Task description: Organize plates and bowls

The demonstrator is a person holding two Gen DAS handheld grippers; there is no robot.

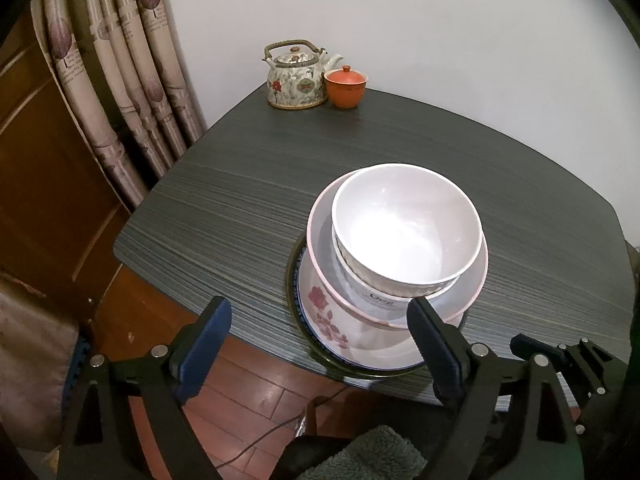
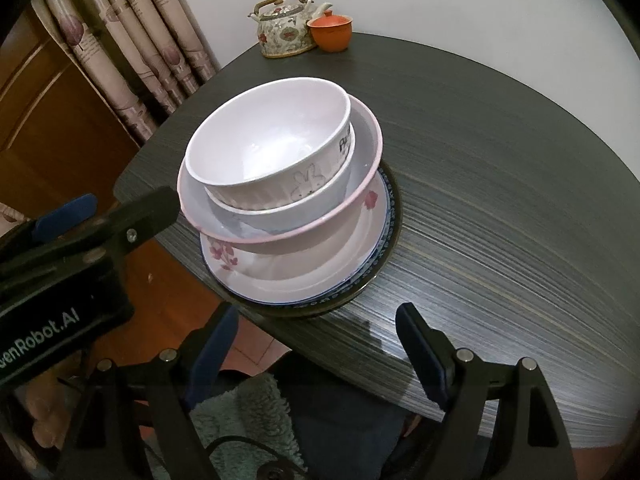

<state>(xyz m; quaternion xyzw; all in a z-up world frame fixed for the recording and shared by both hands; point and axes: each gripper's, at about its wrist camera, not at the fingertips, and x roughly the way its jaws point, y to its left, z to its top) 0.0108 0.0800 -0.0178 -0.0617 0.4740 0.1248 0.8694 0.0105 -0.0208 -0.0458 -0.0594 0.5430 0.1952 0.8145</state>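
A stack of dishes stands near the front edge of the dark table (image 1: 248,200). On top sits a plain white bowl (image 1: 406,222) (image 2: 268,138), nested in a ribbed white bowl with a rabbit drawing (image 2: 308,196). Under them lie a pink-rimmed shallow bowl (image 1: 320,216) (image 2: 280,236), a rose-patterned plate (image 1: 324,316) (image 2: 280,272) and darker-rimmed plates. My left gripper (image 1: 318,312) is open, its fingers just short of the stack's near side and apart from it; it also shows in the right wrist view (image 2: 120,216). My right gripper (image 2: 316,316) is open below the stack, over the table's edge, with nothing between its fingers.
A flowered teapot (image 1: 298,78) (image 2: 282,28) and an orange lidded cup (image 1: 345,86) (image 2: 331,32) stand at the far corner by the wall. A curtain (image 1: 120,80) and a wooden door (image 1: 36,152) are on the left. Below the table's edge are wood floor, a cable (image 1: 272,428) and green fleece (image 2: 240,420).
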